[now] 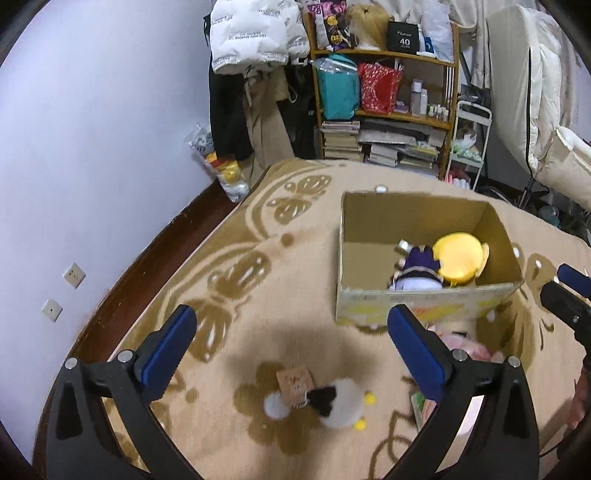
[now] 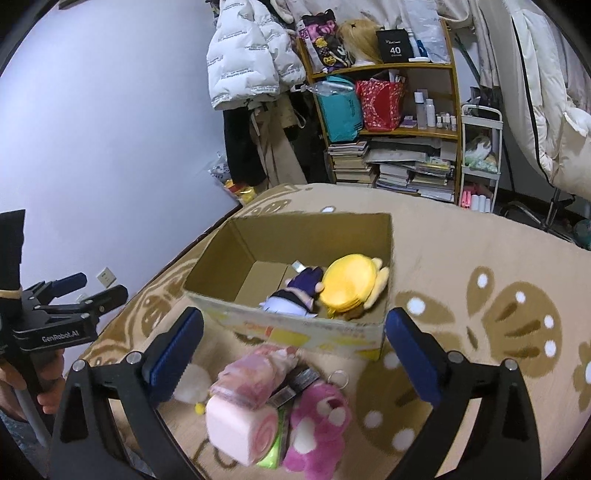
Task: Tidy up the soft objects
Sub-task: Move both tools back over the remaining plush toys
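An open cardboard box (image 1: 369,221) (image 2: 229,254) stands on the patterned blanket. Inside lies a yellow-headed plush doll (image 1: 458,262) (image 2: 351,282) in a purple dress. My left gripper (image 1: 291,332) is open and empty above a small white plush (image 1: 340,402) with yellow feet and a card tag. My right gripper (image 2: 293,332) is open and empty above a pile in front of the box: a pink roll-cake plush (image 2: 240,428), a pink bear plush (image 2: 317,424) with a key ring, and a wrapped pink plush (image 2: 258,373). The white plush (image 2: 192,384) peeks out beside the left finger.
The beige blanket (image 1: 258,266) (image 2: 461,258) covers the bed up to the lilac wall (image 1: 92,129). A wooden shelf (image 1: 388,92) (image 2: 388,110) with books, bags and bottles stands behind, with hanging coats (image 1: 255,33) and a white cart (image 1: 469,147).
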